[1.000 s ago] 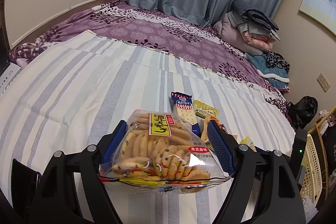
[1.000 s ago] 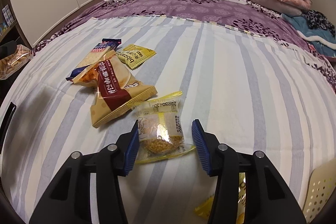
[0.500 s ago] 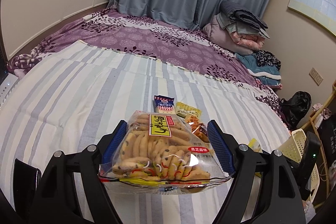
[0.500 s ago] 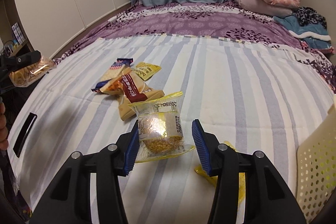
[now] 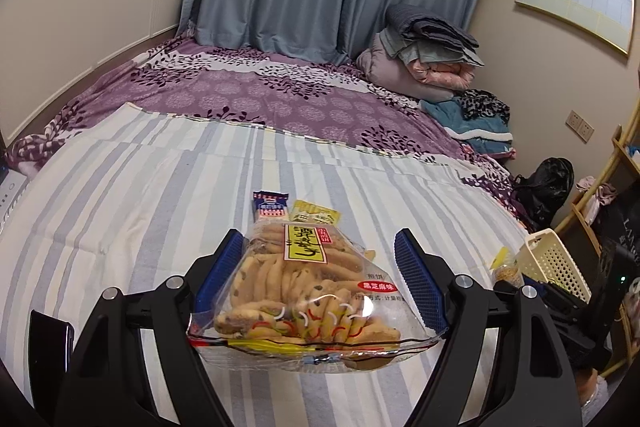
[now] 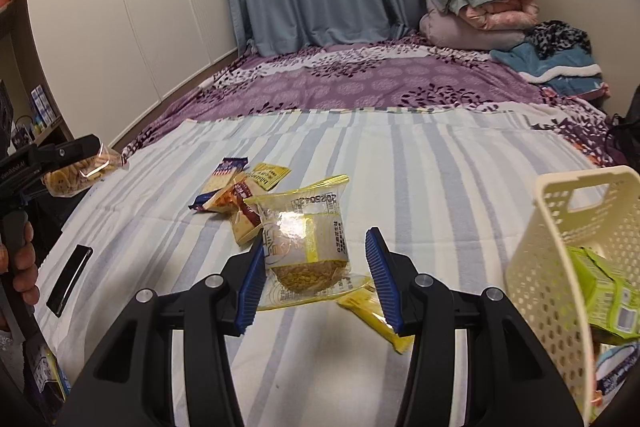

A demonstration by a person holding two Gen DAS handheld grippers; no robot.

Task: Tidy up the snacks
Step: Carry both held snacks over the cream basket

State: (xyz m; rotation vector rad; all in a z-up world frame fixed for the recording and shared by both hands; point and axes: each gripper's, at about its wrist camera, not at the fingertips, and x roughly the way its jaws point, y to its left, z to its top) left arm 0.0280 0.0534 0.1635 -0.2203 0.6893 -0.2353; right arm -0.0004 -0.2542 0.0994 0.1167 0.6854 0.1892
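Observation:
A clear bag of sesame cookies (image 5: 304,291) with a yellow label hangs above the striped bedspread, and my left gripper (image 5: 320,275) is shut on it. In the right wrist view my right gripper (image 6: 316,267) is shut on a small yellow-wrapped round cake (image 6: 304,247), lifted off the bed. Beyond it lie a blue cracker packet (image 6: 224,179), a red and tan packet (image 6: 240,203) and a yellow packet (image 6: 268,175) in a small pile. Another yellow packet (image 6: 376,315) lies under the right fingers. The same cookie bag (image 6: 80,171) shows at far left.
A cream perforated basket (image 6: 580,227) stands at the bed's right edge with a green packet (image 6: 600,291) inside; it also shows as the basket (image 5: 552,263). A black phone (image 6: 68,279) lies near the left edge. Folded bedding (image 6: 480,7) is piled at the far end. A hand (image 6: 20,259) grips the left handle.
Both grippers have risen and pulled back from the bed with their packets still held. The cream basket has come into the right wrist view, and the snack pile looks farther off.

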